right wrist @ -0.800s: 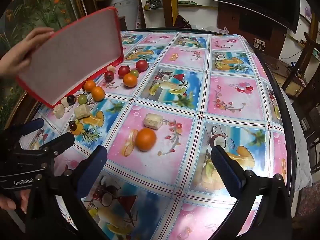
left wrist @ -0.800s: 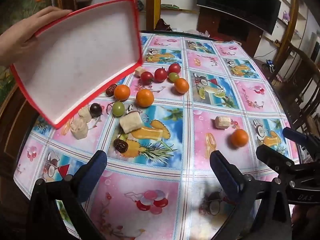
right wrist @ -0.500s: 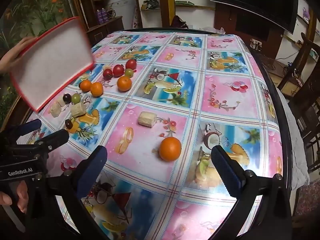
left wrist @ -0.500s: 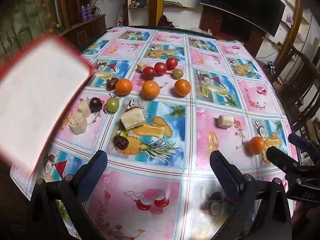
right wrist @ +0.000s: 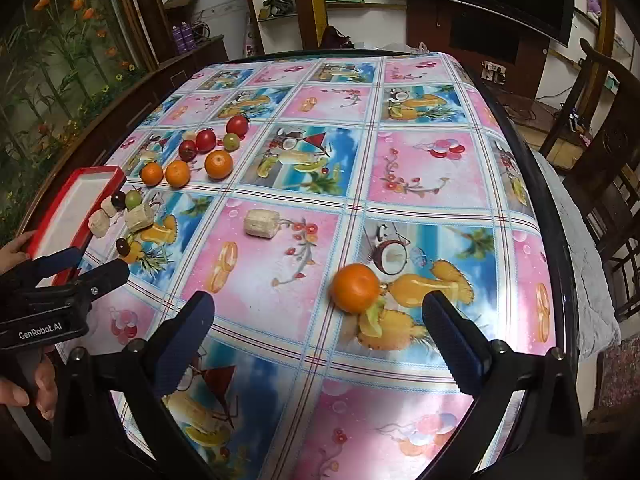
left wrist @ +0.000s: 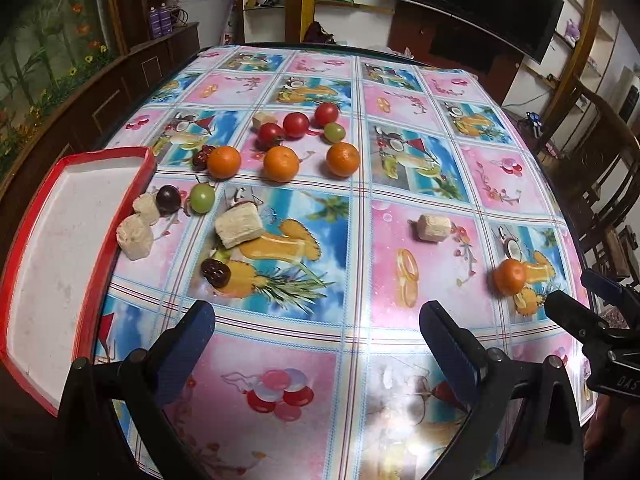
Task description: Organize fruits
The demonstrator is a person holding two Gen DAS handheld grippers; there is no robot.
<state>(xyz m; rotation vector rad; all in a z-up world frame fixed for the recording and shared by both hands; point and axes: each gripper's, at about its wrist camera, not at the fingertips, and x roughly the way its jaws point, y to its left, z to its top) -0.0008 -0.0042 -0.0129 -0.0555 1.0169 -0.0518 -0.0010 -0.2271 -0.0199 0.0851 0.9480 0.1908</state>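
Lowered from mid-air, the red tray [left wrist: 76,264] now rests at the table's left edge, touching two pale chunks [left wrist: 135,236]. Right of it lies the main scatter of oranges [left wrist: 281,163], tomatoes and grapes. Farther right, a loose orange [right wrist: 355,287] has rolled toward the right gripper [right wrist: 320,344] (blurred, probably moving). Both it and the left gripper [left wrist: 318,340] hover spread wide and empty, so sorting can likely begin.
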